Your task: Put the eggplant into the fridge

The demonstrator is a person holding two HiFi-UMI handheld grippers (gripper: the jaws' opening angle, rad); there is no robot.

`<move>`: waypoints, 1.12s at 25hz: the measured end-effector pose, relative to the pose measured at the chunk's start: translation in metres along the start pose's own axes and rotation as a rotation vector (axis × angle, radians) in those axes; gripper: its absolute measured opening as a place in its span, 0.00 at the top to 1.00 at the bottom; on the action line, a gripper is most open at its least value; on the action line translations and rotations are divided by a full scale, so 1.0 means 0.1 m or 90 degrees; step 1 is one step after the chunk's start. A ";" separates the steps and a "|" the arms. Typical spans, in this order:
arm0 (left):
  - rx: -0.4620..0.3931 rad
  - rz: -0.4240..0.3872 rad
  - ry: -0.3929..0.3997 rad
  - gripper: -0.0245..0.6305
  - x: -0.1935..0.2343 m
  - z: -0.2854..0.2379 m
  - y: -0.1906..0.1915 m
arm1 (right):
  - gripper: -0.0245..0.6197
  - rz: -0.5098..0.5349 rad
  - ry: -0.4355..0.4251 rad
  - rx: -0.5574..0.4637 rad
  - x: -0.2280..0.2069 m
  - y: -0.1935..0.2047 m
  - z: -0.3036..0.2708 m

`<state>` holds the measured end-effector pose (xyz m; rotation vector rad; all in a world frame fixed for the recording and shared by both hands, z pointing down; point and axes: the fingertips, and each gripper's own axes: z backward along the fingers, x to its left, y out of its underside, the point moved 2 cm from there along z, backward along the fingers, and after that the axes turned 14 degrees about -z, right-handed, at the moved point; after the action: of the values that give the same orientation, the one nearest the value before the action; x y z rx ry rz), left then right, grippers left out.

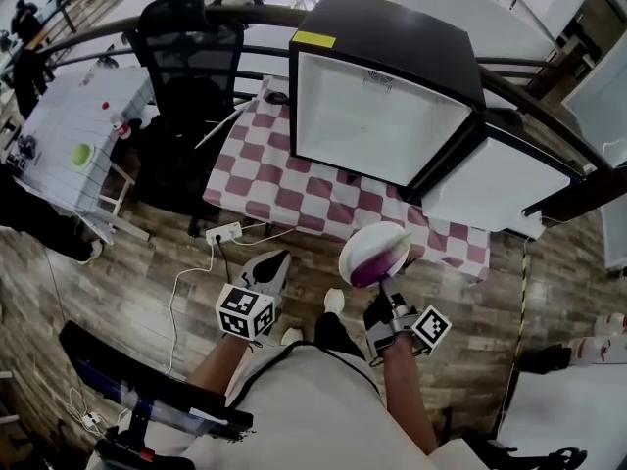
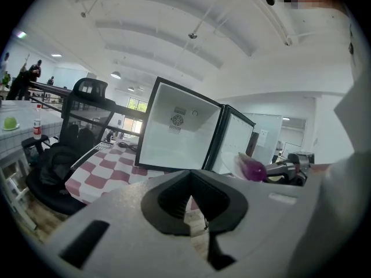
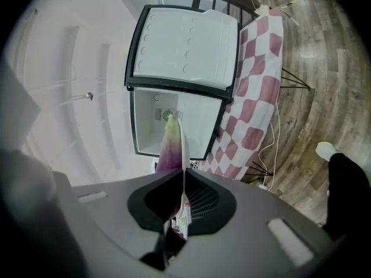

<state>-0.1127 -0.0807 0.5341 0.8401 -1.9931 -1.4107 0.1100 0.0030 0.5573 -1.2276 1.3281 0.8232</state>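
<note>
A purple eggplant [image 1: 368, 265] lies wrapped on a white tray, and my right gripper [image 1: 384, 288] is shut on the pack's thin edge. It hangs in front of the table, below the fridge. The black fridge [image 1: 377, 116] stands on the table with its white inside showing and its door [image 1: 495, 189] swung out to the right. In the right gripper view the eggplant [image 3: 170, 149] stands up from the gripper [image 3: 182, 177] in front of the fridge [image 3: 174, 120]. My left gripper [image 1: 277, 260] is shut on nothing, left of the pack. From the left gripper [image 2: 188, 198] I see the fridge [image 2: 179, 138] and eggplant [image 2: 253, 168].
A red and white checked cloth [image 1: 284, 169] covers the table under the fridge. A black office chair [image 1: 191, 57] stands at the table's left end. A power strip [image 1: 223, 231] and cables lie on the wooden floor. A white table [image 1: 73, 130] is further left.
</note>
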 end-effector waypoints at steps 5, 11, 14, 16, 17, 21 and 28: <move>0.004 0.001 -0.008 0.96 0.04 -0.33 -0.13 | 0.94 0.001 0.006 0.014 0.08 -0.28 -0.23; -0.002 0.001 -0.033 0.96 0.11 -0.66 -0.35 | 0.94 0.002 0.006 0.047 0.24 -0.56 -0.56; -0.002 0.003 -0.048 0.96 0.13 -0.80 -0.41 | 0.93 0.004 0.008 0.065 0.30 -0.69 -0.71; -0.001 0.006 -0.060 0.96 0.16 -0.88 -0.45 | 0.94 0.006 0.010 0.078 0.33 -0.77 -0.82; -0.001 0.007 -0.066 0.96 0.17 -0.92 -0.46 | 0.94 0.007 0.011 0.085 0.34 -0.80 -0.88; -0.001 0.014 -0.089 0.96 0.24 -1.08 -0.50 | 0.94 0.011 0.018 0.111 0.35 -0.94 -1.09; -0.002 0.030 -0.120 0.96 0.33 -1.32 -0.56 | 0.94 0.014 0.031 0.156 0.36 -1.14 -1.40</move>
<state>-0.0275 -0.1996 0.5224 0.6767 -2.1347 -1.5135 0.1889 -0.1631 0.5649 -1.0473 1.4376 0.6282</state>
